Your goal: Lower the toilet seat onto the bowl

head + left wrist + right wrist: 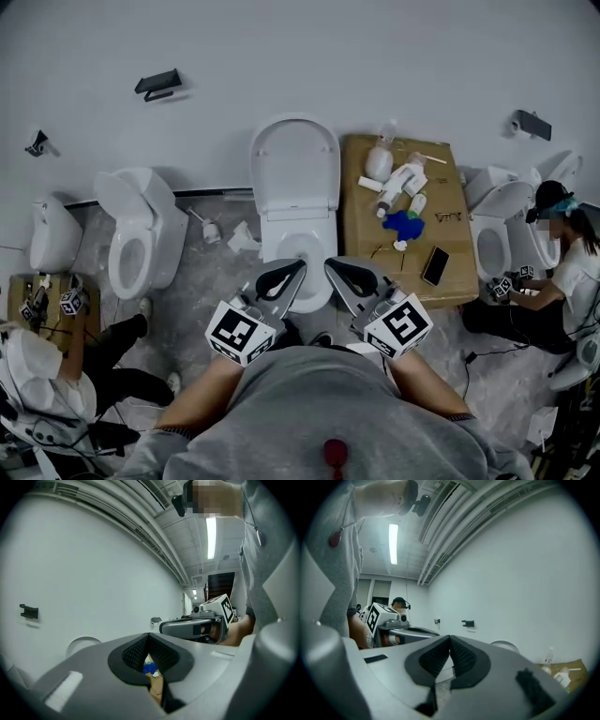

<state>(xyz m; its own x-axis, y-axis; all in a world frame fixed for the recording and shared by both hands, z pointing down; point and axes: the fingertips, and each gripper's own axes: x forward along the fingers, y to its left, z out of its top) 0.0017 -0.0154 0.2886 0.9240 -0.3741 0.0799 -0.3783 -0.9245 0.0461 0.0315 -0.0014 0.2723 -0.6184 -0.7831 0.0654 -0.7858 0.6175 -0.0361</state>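
The toilet seat (294, 169) stands upright at centre frame, above the bowl (281, 246). Just below it, the left tongs (298, 266) and right tongs (330, 265) are both clenched on nothing.

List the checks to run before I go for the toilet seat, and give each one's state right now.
1. The toilet seat stands raised, ready to lower: ok.
2. The left gripper is empty, jaws together: ok.
3. The right gripper is empty, jaws together: ok.
4. A gripper on the seat: not ok; both hang low over the bowl, apart from the seat.
5. Bowl rim free of things: cannot tell; the grippers cover its front.
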